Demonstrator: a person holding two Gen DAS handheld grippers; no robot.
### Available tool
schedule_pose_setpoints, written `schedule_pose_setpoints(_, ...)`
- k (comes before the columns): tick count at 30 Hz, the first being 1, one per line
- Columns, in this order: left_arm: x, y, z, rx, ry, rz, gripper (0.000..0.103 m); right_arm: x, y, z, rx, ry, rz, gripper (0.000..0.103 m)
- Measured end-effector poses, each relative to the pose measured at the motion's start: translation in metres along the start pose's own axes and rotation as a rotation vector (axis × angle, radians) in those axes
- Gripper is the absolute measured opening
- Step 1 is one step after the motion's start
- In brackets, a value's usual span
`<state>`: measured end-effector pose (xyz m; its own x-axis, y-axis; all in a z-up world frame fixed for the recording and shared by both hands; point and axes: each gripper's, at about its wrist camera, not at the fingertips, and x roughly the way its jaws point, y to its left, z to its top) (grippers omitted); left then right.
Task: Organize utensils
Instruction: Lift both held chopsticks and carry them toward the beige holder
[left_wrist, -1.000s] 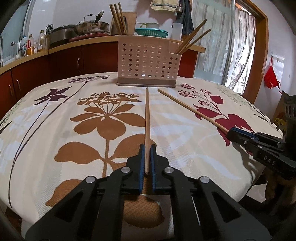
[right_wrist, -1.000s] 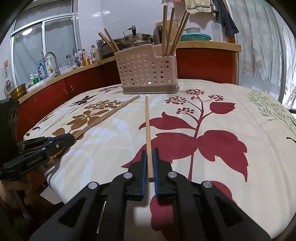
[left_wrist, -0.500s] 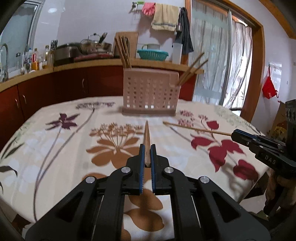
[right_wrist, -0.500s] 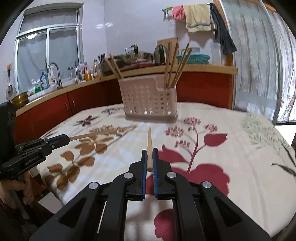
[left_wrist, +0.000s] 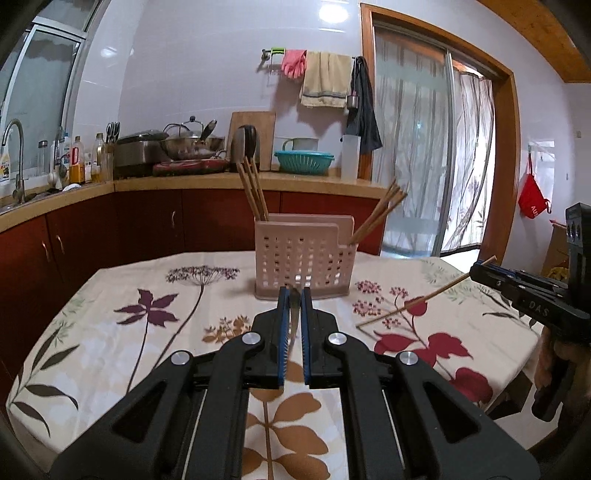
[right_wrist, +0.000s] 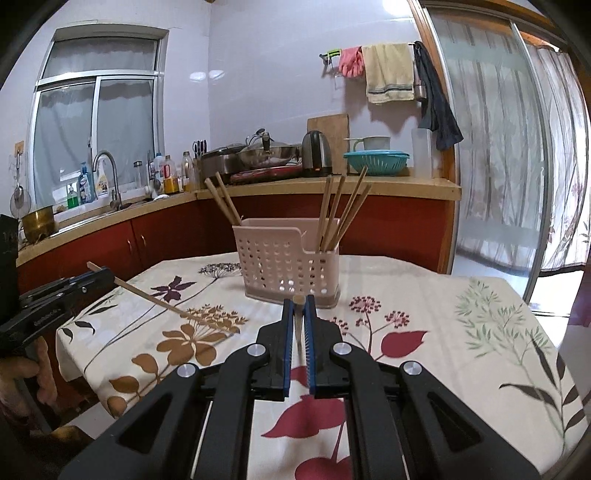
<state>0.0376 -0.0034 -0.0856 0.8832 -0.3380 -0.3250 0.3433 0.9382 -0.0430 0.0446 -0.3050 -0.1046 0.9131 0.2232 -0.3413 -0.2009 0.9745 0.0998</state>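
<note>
1. At nine o'clock in our right-hand view, our left gripper (right_wrist: 101, 275) is clamped on a chopstick (right_wrist: 155, 297), which slants down over the bench (right_wrist: 424, 295) without resting flat on it.
2. At the centre, near twelve o'clock from both grippers, a pale perforated utensil holder (left_wrist: 303, 258) stands upright on the flowered cloth. Chopsticks (left_wrist: 253, 192) already lean in its left compartment, and more (left_wrist: 380, 212) lean in the lower right one.
3. At three o'clock in our left-hand view, our right gripper (left_wrist: 480, 269) is clamped on a second chopstick (left_wrist: 417, 304), also raised off the cloth, its far tip low.
4. Seen from its own camera, each stick points nearly straight ahead toward the holder.
5. We judge the step in hand to be carrying: both sticks are picked up and neither is yet in the holder.
6. Next, we think each stick must travel toward twelve o'clock, tip downward over an open compartment, and be let go only once its end is inside the rim.
</note>
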Motion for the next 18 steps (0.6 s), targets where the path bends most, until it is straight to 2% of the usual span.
schedule_pose_setpoints(7,0.012,0.003,0.026,0.015,0.029,-0.035,0.007,0.010,-0.001,0.025,-0.007,0.010,0.001,0.007)
schedule_pose_setpoints(13,0.030,0.002,0.042,0.060,0.026,-0.041,0.007,0.027,-0.001,0.042,-0.015,0.013,0.005,0.007)
schedule_pose_setpoints(18,0.042,0.004,0.052,0.059,0.027,-0.054,0.007,0.042,-0.002,0.054,-0.011,0.015,0.014,0.007)
